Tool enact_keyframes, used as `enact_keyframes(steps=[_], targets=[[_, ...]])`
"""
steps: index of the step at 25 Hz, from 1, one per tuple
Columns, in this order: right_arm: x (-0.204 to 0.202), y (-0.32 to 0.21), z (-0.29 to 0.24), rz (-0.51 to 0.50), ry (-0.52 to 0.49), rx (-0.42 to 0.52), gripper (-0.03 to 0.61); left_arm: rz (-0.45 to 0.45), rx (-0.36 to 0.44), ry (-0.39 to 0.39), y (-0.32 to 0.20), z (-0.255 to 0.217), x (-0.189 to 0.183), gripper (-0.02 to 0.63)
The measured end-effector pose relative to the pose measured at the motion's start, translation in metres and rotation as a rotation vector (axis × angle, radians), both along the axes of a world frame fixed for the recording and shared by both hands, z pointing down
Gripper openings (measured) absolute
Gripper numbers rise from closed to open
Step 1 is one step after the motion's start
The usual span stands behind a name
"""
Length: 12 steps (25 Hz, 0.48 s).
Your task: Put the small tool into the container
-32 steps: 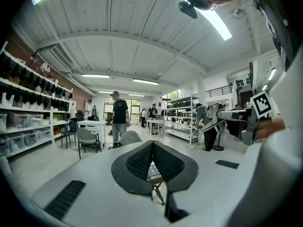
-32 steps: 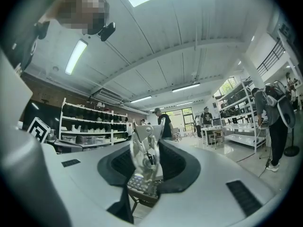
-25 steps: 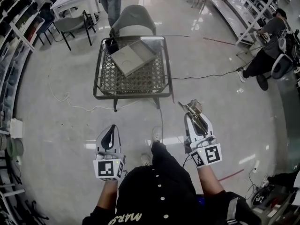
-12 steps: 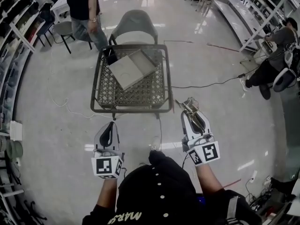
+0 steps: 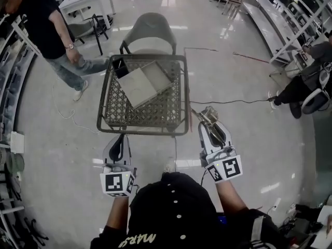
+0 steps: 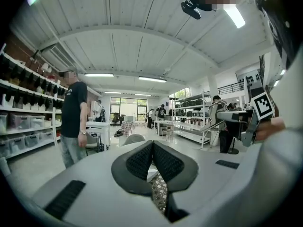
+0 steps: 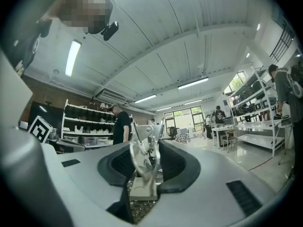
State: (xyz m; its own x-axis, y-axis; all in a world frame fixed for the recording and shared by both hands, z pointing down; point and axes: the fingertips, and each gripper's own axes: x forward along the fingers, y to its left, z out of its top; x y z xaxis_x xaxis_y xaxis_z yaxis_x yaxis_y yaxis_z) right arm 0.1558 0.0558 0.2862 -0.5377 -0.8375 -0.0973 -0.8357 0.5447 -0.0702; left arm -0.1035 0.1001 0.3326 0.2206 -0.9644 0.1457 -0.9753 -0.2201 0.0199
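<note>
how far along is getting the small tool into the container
Done: the small tool is picked up, clamped in the fingers of the right gripper. In hand: it is held above the floor, short of the mesh table. Left: reach the grey open container on that table and release the tool inside; it looks empty. The left gripper is shut and empty.

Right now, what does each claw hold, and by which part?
The right claw grips a small tool by its near end; the rest pokes out past the claw. The left claw is shut and empty.
</note>
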Motion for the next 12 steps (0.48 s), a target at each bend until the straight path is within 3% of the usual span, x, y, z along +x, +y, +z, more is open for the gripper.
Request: enact_keyframes(steps=[12], targets=[[0.01,-0.058,0.01,-0.075,0.005,-0.02,0.135,-0.056,-0.005,-0.009,-0.04,0.003,0.021,0.026]])
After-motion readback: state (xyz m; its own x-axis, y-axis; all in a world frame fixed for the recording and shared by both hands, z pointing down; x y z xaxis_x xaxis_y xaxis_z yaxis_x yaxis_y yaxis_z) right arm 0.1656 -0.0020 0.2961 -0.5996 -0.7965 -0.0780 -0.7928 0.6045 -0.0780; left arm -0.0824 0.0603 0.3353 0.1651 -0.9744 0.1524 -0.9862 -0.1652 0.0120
